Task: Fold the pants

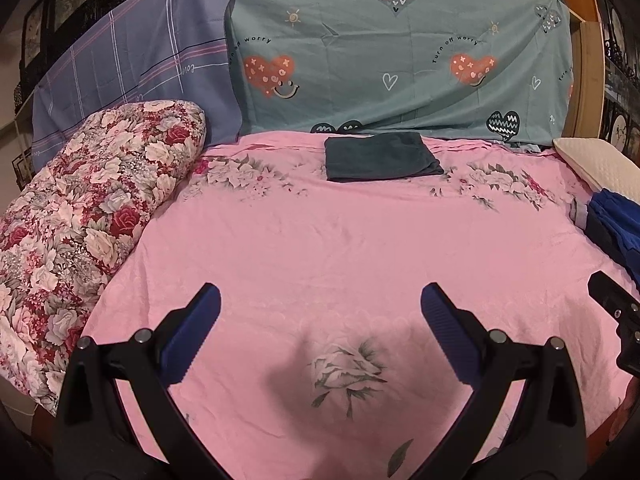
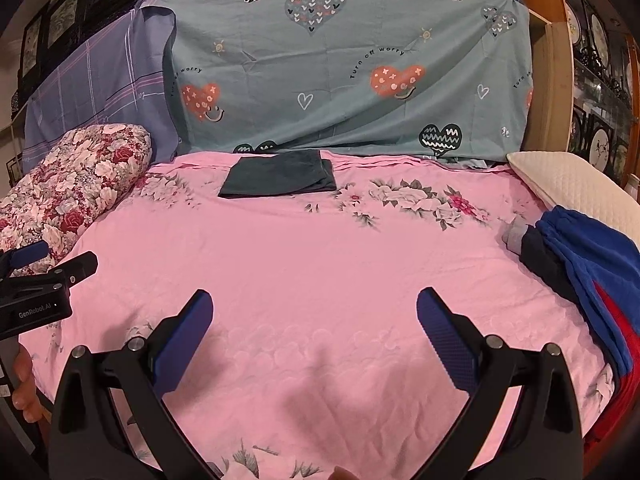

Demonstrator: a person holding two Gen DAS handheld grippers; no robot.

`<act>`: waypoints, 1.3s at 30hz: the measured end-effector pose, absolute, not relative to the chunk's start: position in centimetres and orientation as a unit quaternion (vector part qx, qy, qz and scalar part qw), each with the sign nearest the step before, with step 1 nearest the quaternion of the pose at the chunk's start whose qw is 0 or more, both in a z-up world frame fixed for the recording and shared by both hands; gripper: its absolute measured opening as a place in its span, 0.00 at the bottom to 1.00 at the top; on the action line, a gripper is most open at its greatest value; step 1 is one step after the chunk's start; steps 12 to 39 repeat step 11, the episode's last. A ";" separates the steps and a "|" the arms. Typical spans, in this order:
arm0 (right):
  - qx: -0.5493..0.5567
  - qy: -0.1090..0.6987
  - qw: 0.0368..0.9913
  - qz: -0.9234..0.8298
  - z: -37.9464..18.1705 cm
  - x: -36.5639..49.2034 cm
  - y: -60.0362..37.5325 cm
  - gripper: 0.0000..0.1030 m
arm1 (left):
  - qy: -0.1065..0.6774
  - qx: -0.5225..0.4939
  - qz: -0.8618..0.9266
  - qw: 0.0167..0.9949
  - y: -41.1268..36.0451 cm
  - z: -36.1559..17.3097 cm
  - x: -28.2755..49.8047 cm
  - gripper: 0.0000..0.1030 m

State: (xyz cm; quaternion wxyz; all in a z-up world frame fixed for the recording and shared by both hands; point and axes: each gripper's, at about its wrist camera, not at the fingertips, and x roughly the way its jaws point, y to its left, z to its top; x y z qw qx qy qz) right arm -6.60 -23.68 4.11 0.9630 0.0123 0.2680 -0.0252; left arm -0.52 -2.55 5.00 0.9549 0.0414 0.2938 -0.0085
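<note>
A dark grey-green pair of pants (image 1: 380,157) lies folded into a flat rectangle at the far side of the pink floral bed (image 1: 300,248), near the headboard; it also shows in the right wrist view (image 2: 280,175). My left gripper (image 1: 320,300) is open and empty, held over the near part of the bed. My right gripper (image 2: 314,304) is open and empty too, to the right of the left one. A pile of blue, dark and red garments (image 2: 588,276) lies at the bed's right edge.
A rolled floral quilt (image 1: 80,216) lies along the left edge. A cream pillow (image 2: 576,188) sits at the far right. A teal heart-print sheet (image 1: 400,48) and a purple plaid sheet (image 1: 132,64) hang over the headboard. A wooden bedpost (image 2: 548,80) stands right.
</note>
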 end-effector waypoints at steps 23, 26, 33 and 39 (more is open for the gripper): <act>0.012 0.270 0.962 -0.027 3.9 -6.6 -23.5 0.99 | 0.303 0.038 -0.009 0.952 -2.2 4.8 -0.2 0.98; 0.012 0.270 0.962 -0.027 3.9 -6.6 -23.5 0.99 | 0.303 0.038 -0.009 0.952 -2.2 4.8 -0.2 0.98; 0.012 0.270 0.962 -0.027 3.9 -6.6 -23.5 0.99 | 0.303 0.038 -0.009 0.952 -2.2 4.8 -0.2 0.98; 0.012 0.270 0.962 -0.027 3.9 -6.6 -23.5 0.99 | 0.303 0.038 -0.009 0.952 -2.2 4.8 -0.2 0.98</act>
